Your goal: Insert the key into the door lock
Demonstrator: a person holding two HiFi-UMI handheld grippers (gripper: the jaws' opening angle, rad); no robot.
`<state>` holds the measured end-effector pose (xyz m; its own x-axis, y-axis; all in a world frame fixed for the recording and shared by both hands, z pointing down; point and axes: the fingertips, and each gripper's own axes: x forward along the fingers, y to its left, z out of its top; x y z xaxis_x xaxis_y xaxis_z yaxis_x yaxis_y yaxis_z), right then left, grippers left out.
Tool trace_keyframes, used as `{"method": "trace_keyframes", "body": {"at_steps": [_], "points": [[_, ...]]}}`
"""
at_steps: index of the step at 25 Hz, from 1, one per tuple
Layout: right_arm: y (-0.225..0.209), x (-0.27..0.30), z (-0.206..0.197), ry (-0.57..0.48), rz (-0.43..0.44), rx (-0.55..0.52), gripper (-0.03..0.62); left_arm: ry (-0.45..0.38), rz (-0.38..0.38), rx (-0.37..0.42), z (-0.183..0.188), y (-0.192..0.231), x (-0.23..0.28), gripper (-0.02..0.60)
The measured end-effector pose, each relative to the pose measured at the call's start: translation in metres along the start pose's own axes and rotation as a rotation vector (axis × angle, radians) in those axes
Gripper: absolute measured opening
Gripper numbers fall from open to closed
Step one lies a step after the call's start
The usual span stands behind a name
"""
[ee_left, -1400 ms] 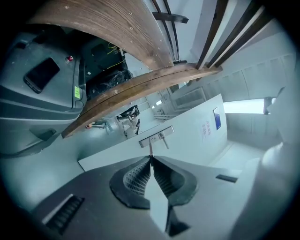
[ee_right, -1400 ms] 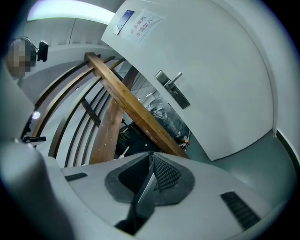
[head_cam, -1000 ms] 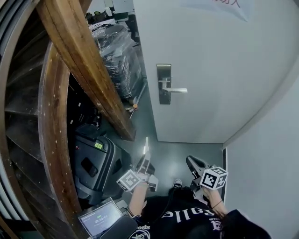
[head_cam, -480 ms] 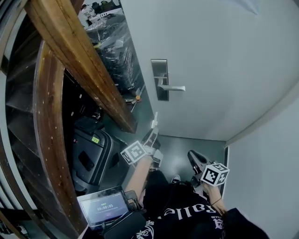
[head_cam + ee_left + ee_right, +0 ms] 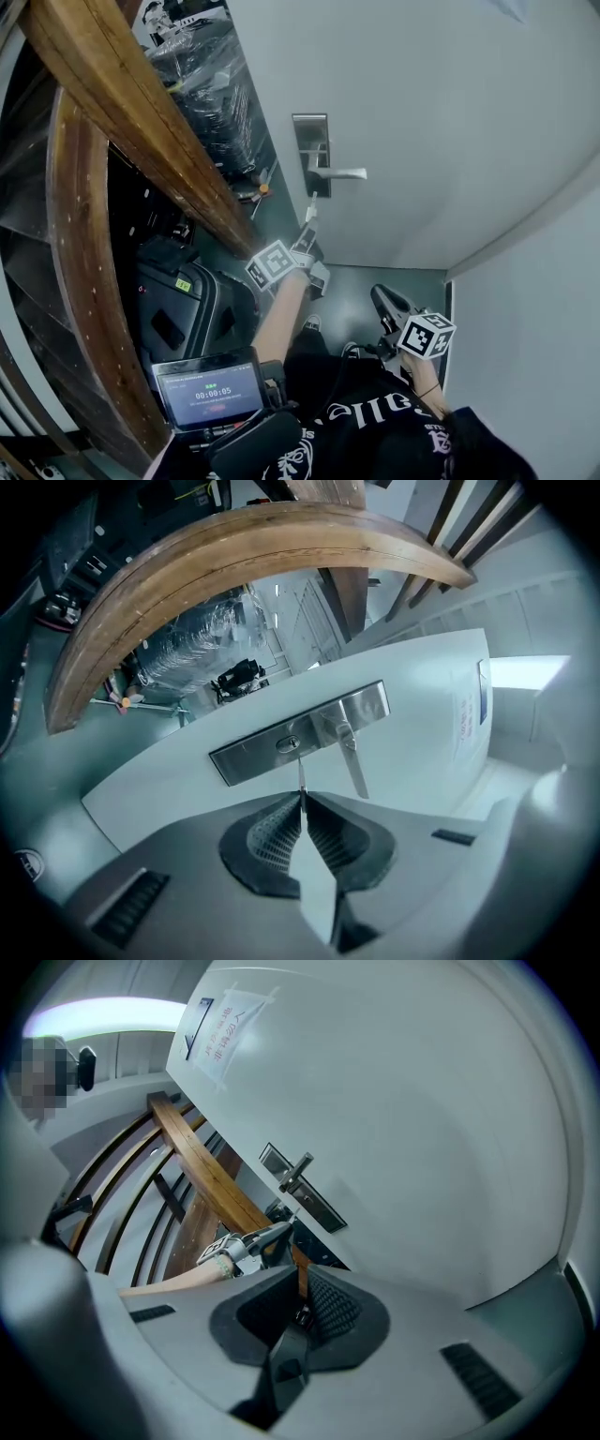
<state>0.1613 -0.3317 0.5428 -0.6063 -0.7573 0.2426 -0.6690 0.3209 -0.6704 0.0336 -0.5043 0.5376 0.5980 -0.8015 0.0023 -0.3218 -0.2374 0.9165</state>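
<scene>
A steel lock plate (image 5: 311,155) with a lever handle (image 5: 336,172) sits on the white door (image 5: 441,112). My left gripper (image 5: 307,234) is raised just below it, shut on a thin key (image 5: 310,214) that points up at the plate. In the left gripper view the key (image 5: 301,775) sticks out between the closed jaws of the left gripper (image 5: 302,799), its tip just short of the keyhole (image 5: 288,744) and left of the handle (image 5: 349,752). My right gripper (image 5: 384,305) hangs low by the door's foot, shut and holding nothing; in its own view, the right gripper (image 5: 300,1283) faces the plate (image 5: 305,1194).
A curved wooden stair rail (image 5: 122,122) runs close on the left. Below it stands a black case (image 5: 178,309), with plastic-wrapped goods (image 5: 202,84) behind. A small screen (image 5: 208,386) sits at the person's waist. A white wall (image 5: 525,356) closes the right side.
My left gripper has risen with the key from near the floor to just under the lock plate. The right gripper has stayed low.
</scene>
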Motion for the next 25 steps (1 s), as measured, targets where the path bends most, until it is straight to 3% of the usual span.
{"method": "trace_keyframes", "body": {"at_steps": [11, 25], "points": [[-0.007, 0.018, 0.012, -0.035, -0.035, 0.019, 0.037, -0.038, -0.031, -0.102, 0.024, 0.004, 0.034, 0.02], [-0.024, 0.019, 0.009, -0.022, -0.072, 0.04, 0.038, -0.035, -0.029, -0.184, 0.018, 0.011, 0.052, 0.02]]}}
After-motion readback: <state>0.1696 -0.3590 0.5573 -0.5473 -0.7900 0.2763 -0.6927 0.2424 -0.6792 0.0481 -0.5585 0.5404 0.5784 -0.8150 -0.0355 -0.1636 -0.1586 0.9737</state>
